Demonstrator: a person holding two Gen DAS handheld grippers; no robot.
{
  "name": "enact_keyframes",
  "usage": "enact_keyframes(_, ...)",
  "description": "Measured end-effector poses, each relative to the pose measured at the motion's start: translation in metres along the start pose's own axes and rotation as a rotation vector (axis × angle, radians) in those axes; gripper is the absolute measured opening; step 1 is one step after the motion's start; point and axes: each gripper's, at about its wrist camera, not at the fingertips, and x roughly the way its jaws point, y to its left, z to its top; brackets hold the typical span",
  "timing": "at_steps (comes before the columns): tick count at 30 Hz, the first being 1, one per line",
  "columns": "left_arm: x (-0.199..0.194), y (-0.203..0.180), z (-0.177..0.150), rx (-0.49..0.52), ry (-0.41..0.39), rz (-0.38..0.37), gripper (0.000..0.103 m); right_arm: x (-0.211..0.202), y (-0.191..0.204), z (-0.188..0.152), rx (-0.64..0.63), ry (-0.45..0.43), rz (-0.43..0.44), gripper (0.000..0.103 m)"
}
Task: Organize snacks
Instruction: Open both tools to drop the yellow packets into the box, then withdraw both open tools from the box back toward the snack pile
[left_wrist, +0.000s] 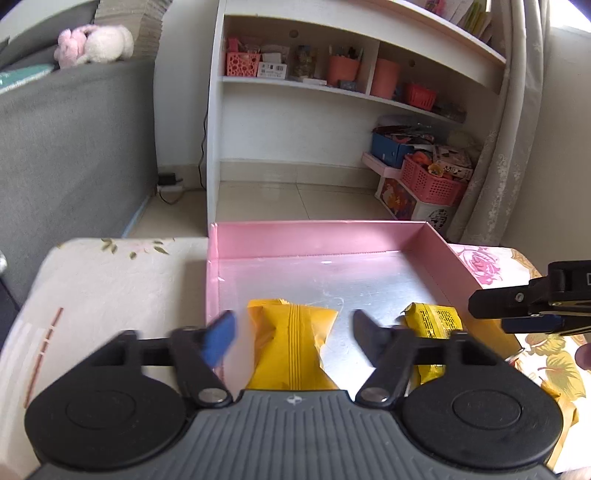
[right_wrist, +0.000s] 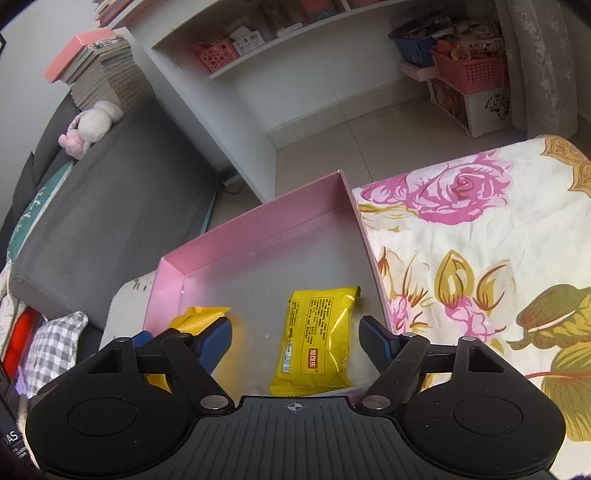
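A shallow pink box with a silvery floor sits on a floral tablecloth; it also shows in the right wrist view. Two yellow snack packets lie in it. One packet lies between the spread fingers of my left gripper, which is open and above it. The other packet, printed side up, lies between the spread fingers of my open right gripper; in the left wrist view this packet is at the right. The right gripper's fingers enter the left view from the right edge.
The floral tablecloth covers the table to the right of the box. A grey sofa stands to the left. A white shelf unit with pink baskets and toy boxes stands beyond on the tiled floor.
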Motion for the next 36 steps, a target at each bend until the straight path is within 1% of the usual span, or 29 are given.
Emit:
enact_keyframes(2, -0.005, -0.001, 0.002, 0.015, 0.017, 0.016, 0.076, -0.007, 0.007, -0.001, -0.046, -0.011, -0.027, 0.085)
enact_keyframes(5, -0.016, 0.000, 0.003, -0.003, 0.043, 0.027, 0.085, -0.022, 0.016, -0.004, -0.099, -0.034, -0.060, 0.086)
enact_keyframes(7, -0.026, 0.001, 0.001, -0.011, 0.045, 0.028, 0.092, -0.034, 0.022, -0.007, -0.118, -0.040, -0.050, 0.089)
enact_keyframes(12, -0.044, 0.000, -0.004, -0.021, 0.074, 0.024, 0.098, -0.058, 0.029, -0.019, -0.146, -0.045, -0.038, 0.095)
enact_keyframes(16, -0.056, -0.003, -0.012, -0.016, 0.093, 0.021, 0.102, -0.067, 0.026, -0.030, -0.136, -0.024, -0.023, 0.095)
enact_keyframes(20, -0.064, -0.002, -0.021, -0.015, 0.126, 0.023, 0.103, -0.073, 0.021, -0.043, -0.119, 0.004, -0.039, 0.095)
enact_keyframes(23, -0.069, 0.003, -0.030, -0.023, 0.135, 0.004, 0.103, -0.078, 0.018, -0.055, -0.135, 0.013, -0.018, 0.095)
enact_keyframes(24, -0.070, 0.005, -0.033, -0.020, 0.137, -0.001, 0.103, -0.079, 0.018, -0.060, -0.153, 0.013, -0.011, 0.095)
enact_keyframes(28, -0.079, 0.012, -0.044, 0.012, 0.139, -0.013, 0.103, -0.081, 0.021, -0.080, -0.248, 0.035, -0.038, 0.095)
enact_keyframes(33, -0.087, 0.020, -0.055, 0.051, 0.132, -0.031, 0.103, -0.087, 0.025, -0.102, -0.350, 0.048, -0.015, 0.095)
enact_keyframes(36, -0.091, 0.023, -0.063, 0.093, 0.131, -0.056, 0.103, -0.087, 0.027, -0.115, -0.393, 0.058, -0.010, 0.096)
